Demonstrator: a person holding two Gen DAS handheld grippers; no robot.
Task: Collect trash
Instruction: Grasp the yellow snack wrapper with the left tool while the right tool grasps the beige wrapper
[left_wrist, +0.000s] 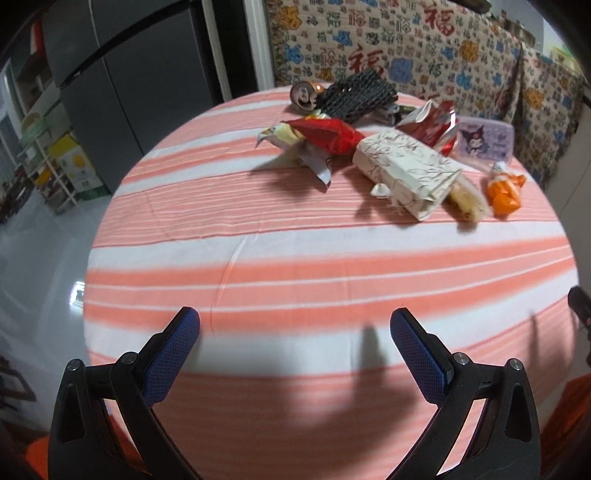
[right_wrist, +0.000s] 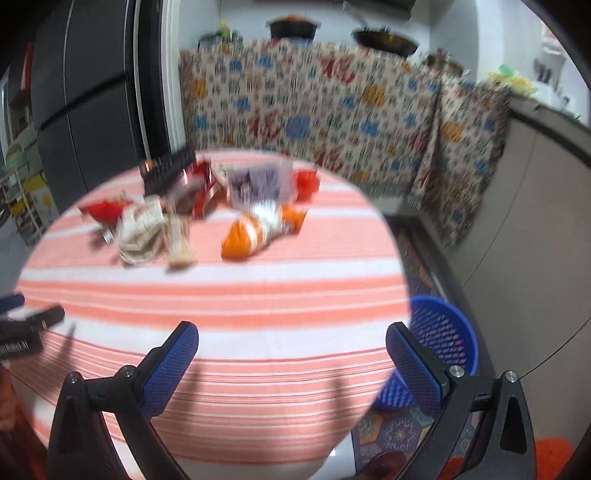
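While the striped round table (left_wrist: 295, 258) fills both views, we see the trash heaped at its far side: a white patterned paper bag (left_wrist: 404, 168), a red wrapper (left_wrist: 327, 134), an orange packet (left_wrist: 502, 190). A blue basket (right_wrist: 443, 332) stands on the floor beside the table (right wrist view). Our left gripper (left_wrist: 294, 330) and right gripper (right_wrist: 291, 341) hover spread wide, holding nothing.

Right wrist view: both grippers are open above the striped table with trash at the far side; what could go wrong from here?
1. The purple cartoon-print box sits among the wrappers and could be taken as trash.
2. The crushed can lies near the round striped table's far edge; a nudge might roll it off.
3. The blue mesh basket stands on the floor beside the table, so dropped pieces may miss it.
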